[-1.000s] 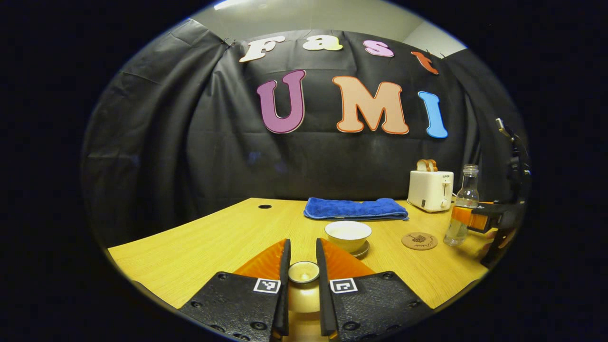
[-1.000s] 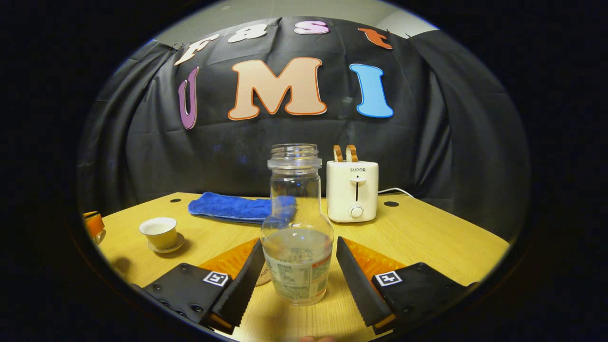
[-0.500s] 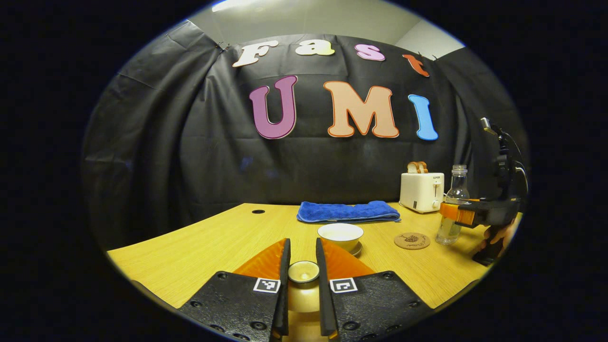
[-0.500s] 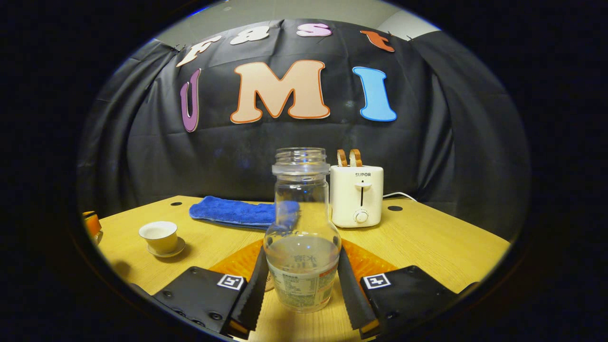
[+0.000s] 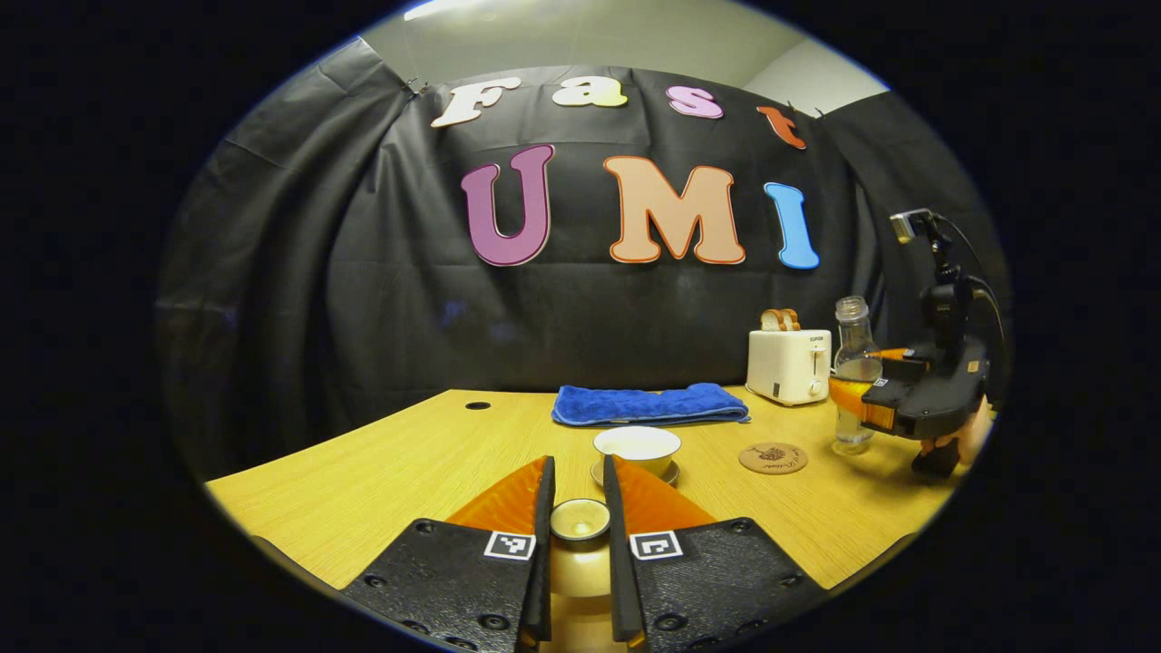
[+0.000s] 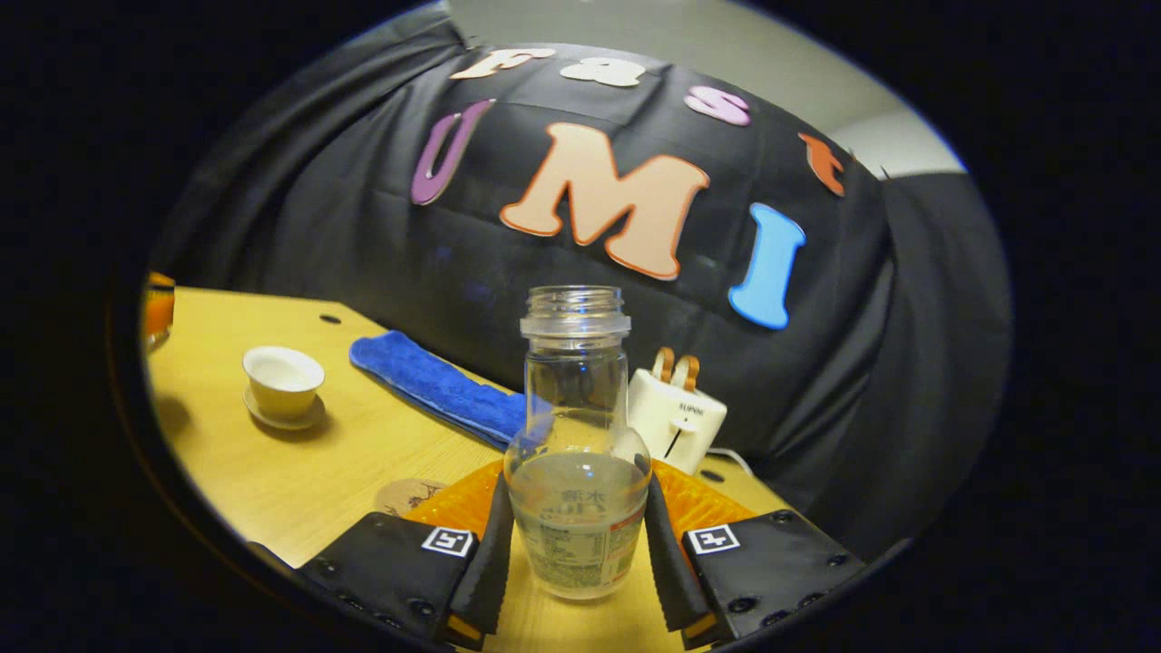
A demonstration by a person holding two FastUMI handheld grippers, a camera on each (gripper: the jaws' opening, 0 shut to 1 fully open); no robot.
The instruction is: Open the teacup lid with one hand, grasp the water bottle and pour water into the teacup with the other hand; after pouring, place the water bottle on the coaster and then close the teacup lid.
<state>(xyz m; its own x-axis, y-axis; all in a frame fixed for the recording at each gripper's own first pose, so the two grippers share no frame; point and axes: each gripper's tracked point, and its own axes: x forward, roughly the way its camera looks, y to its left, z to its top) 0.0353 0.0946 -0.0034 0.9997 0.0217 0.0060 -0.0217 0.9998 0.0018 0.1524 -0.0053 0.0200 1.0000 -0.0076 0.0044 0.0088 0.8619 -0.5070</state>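
My left gripper (image 5: 578,485) is shut on the knob of the teacup lid (image 5: 580,520), held above the near table. Beyond it the open pale teacup (image 5: 637,445) stands on its saucer. A round cork coaster (image 5: 773,457) lies to the cup's right. In the right gripper view my right gripper (image 6: 575,508) is shut on the lower body of a clear, uncapped water bottle (image 6: 575,390), partly filled. That view is rolled, with the teacup (image 6: 282,381) far left and the coaster (image 6: 410,495) just left of the fingers. In the left gripper view the bottle (image 5: 851,376) looks just off the table.
A folded blue towel (image 5: 648,404) lies behind the teacup. A white toaster (image 5: 787,365) with bread slices stands at the back right, close behind the bottle. A hand (image 5: 972,435) holds the right gripper at the table's right edge. Bare wooden table (image 5: 381,462) stretches left.
My right gripper closed on the bottle, then raised and rolled it. The left gripper drew back a little with the lid still in it.
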